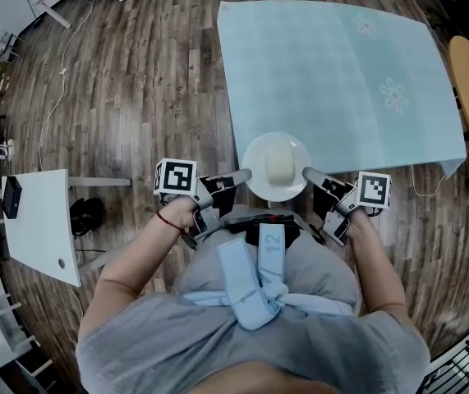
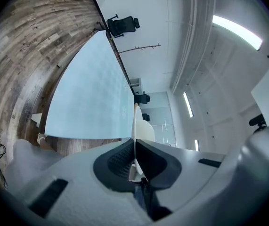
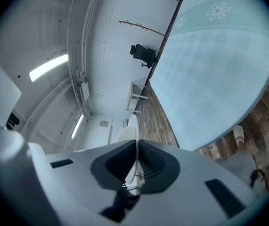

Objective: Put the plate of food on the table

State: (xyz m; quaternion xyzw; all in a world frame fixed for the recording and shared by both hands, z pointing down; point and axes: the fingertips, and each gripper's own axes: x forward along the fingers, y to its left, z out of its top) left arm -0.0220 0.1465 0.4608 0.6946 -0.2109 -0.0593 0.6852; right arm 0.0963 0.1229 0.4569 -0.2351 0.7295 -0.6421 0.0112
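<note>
Close to the person's body, the left gripper (image 1: 242,176) and the right gripper (image 1: 310,173) each have their jaws pinched on opposite rims of the white plate (image 1: 258,180). The plate carries a pale mound of food (image 1: 279,166) and hangs level between them. Judging by this, the carry is in hand: the plate sits at the near edge of the light blue table (image 1: 333,72), so next it needs moving forward and lowering flat before either grip lets go.

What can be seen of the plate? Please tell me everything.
The plate is round, white and smooth, like glazed ceramic. It carries one pale rounded piece of food in its middle. It is level, over the near edge of the table. The left gripper and right gripper are shut on opposite sides of its rim.
</note>
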